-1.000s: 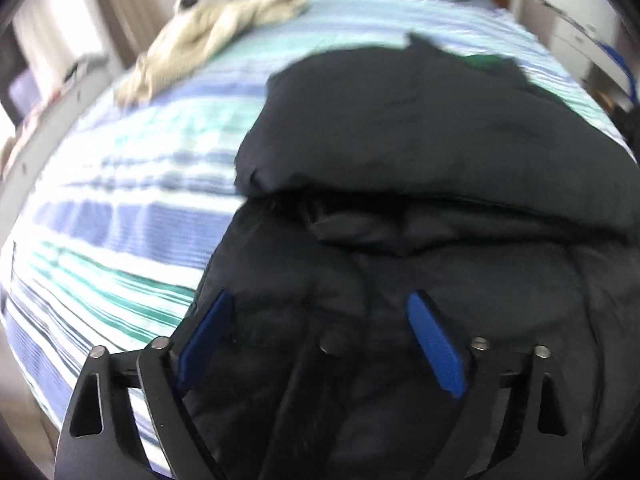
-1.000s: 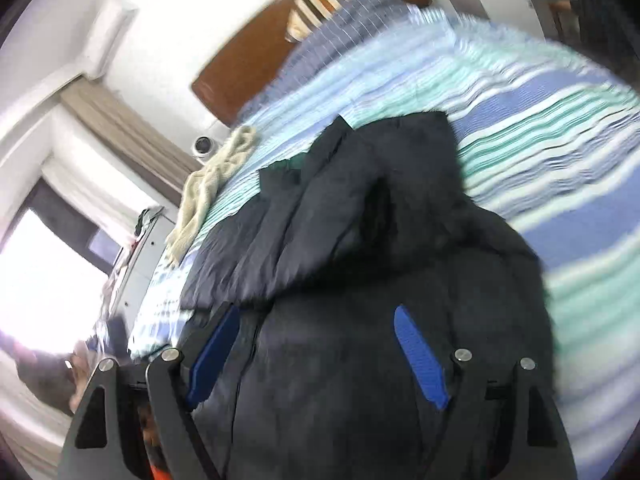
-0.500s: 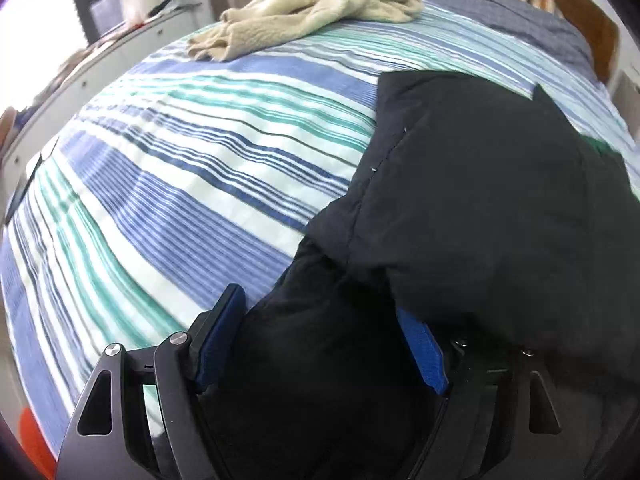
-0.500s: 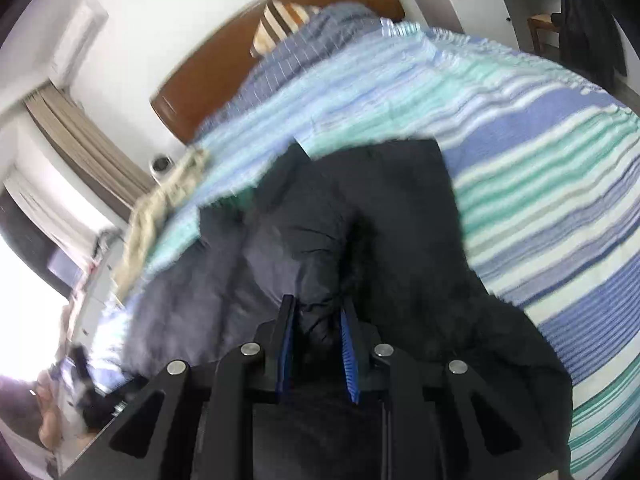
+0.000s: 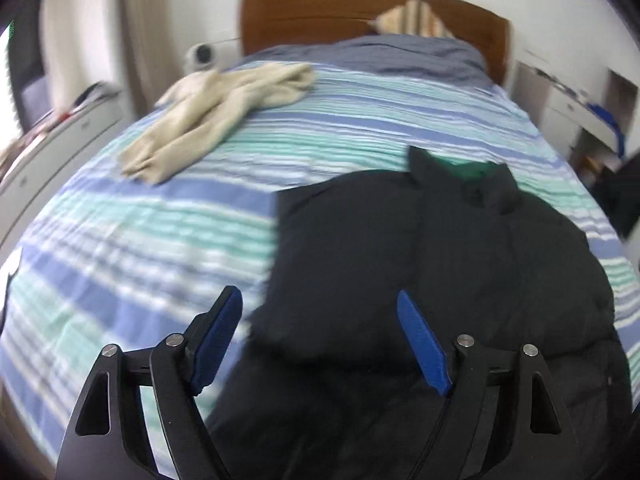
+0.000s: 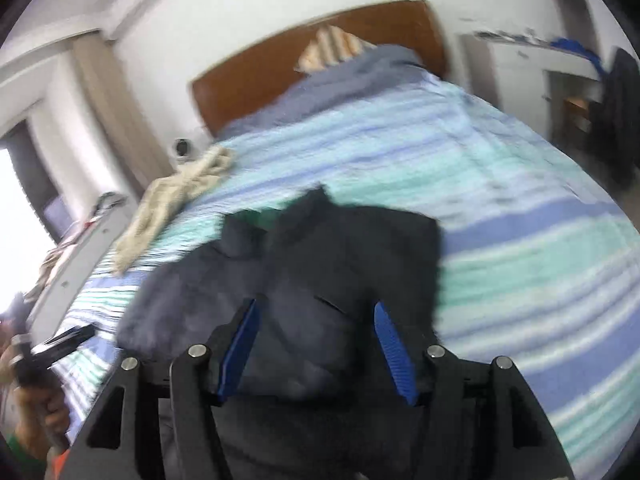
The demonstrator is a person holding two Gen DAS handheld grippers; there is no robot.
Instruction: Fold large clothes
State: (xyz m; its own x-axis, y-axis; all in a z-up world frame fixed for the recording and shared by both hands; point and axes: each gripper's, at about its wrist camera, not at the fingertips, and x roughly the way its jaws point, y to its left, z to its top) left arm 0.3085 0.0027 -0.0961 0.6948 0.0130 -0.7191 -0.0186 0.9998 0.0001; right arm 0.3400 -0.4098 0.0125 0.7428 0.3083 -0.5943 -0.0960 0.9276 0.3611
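A large black padded jacket [image 5: 460, 264] lies on the striped bed, its sleeves folded in over the body and a green lining showing at the collar. It also shows in the right wrist view [image 6: 332, 272]. My left gripper [image 5: 320, 320] is open and empty, raised over the jacket's near left edge. My right gripper [image 6: 316, 328] is open and empty, raised over the jacket's lower middle. The jacket's near hem is hidden behind both grippers.
The bed [image 5: 160, 216] has a blue, green and white striped cover. A beige garment [image 5: 216, 108] lies at its far left. A grey duvet [image 5: 400, 56], a striped pillow and a wooden headboard [image 5: 320, 12] are at the far end. White furniture [image 5: 568, 100] stands on the right.
My right gripper was shut on a fold of the jacket and is now open and lifted clear. My left gripper has pulled back and up from under the folded sleeve. The jacket lies flatter.
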